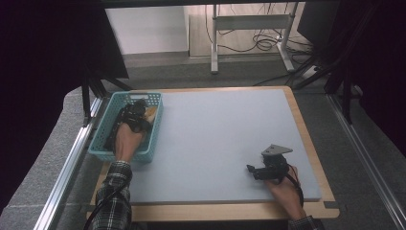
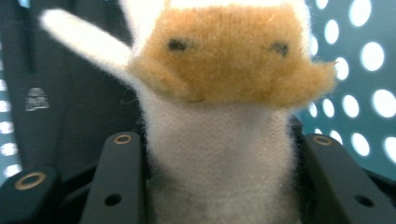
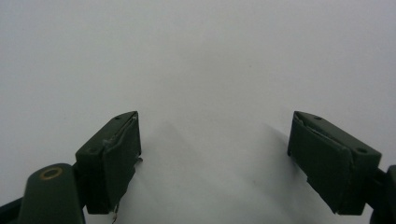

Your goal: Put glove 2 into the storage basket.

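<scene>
The soft toy (image 2: 219, 93) is a small plush animal with a tan face, two little dark eyes, a white fuzzy body and a white limb sticking up to one side. In the left gripper view it stands between the two black jaws of the left claw (image 2: 217, 186), its white body filling the gap from one jaw to the other, so the claw is clamped on the toy rather than fully together.

Seen from the high view, the toy (image 1: 151, 111) shows as a pale tan patch inside the basket (image 1: 101, 139), a teal plastic one with rows of round holes in its walls. The left claw (image 1: 139, 115) reaches down into that basket, and the person's hand (image 1: 127, 141) lies over the basket's near part. What else may lie in the basket is hidden under the hand and the claw.

The basket sits at the far left corner of the desk (image 1: 215, 129), whose top is a pale grey-blue pad. The right claw (image 1: 250, 168) rests well apart from the basket, near the desk's right front edge, with its jaws spread apart and nothing between them, as the right gripper view shows over the bare pad (image 3: 210, 70).
</scene>
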Available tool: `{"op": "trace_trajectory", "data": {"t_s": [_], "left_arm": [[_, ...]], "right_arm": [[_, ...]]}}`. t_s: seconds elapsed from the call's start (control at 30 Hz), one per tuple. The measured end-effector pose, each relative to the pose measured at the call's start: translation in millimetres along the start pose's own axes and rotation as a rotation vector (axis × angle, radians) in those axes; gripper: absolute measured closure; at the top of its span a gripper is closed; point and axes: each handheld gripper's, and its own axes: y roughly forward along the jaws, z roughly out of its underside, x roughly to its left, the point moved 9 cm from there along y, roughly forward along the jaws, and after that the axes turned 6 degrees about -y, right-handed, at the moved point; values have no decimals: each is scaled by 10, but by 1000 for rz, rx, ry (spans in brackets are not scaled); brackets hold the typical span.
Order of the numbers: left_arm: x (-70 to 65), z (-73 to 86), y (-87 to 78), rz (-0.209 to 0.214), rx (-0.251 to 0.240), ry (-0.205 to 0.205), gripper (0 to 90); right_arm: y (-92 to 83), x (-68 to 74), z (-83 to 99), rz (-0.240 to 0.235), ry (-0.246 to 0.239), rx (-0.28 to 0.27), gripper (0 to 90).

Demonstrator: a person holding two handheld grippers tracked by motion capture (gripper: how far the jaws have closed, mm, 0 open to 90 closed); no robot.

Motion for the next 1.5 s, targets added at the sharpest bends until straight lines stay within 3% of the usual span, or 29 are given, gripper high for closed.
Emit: {"op": "trace_trajectory", "data": {"t_s": [0.1, 0.27, 0.4, 0.53, 0.63, 0.7, 0.8, 0.9, 1.0, 1.2, 1.37, 1.5], "left_arm": [[-1, 13, 36, 26, 6, 7, 457], [76, 29, 36, 64, -5, -3, 234], [40, 31, -46, 105, -32, 5, 148], [29, 2, -226, 129, -75, 10, 138], [55, -30, -391, 173, -127, -1, 137], [100, -38, -473, 169, -154, -13, 175], [202, -8, -495, 128, -159, -16, 372], [330, 64, -388, 41, -119, -5, 633], [393, 107, -243, 12, -75, -8, 773], [355, 96, 11, 18, -35, -10, 819], [164, 24, 70, 54, -39, 21, 839], [128, -10, 84, 20, -38, 33, 849]], "right_arm": [[0, 0, 0, 0, 0, 0, 166], [0, 0, 0, 0, 0, 0, 166], [2, 0, -1, 0, 0, -1, 166], [0, 0, 0, 0, 0, 1, 166], [1, 1, -1, 0, 0, -1, 166], [0, 0, 0, 0, -1, 1, 166], [0, 0, 0, 0, -1, 1, 166], [0, 0, 0, 0, -1, 1, 166], [1, 1, 0, 0, 0, -1, 166], [1, 1, -1, 0, 0, -1, 166], [2, 1, -1, 0, 1, -1, 166], [2, 0, 0, 0, 0, -1, 166]]}}
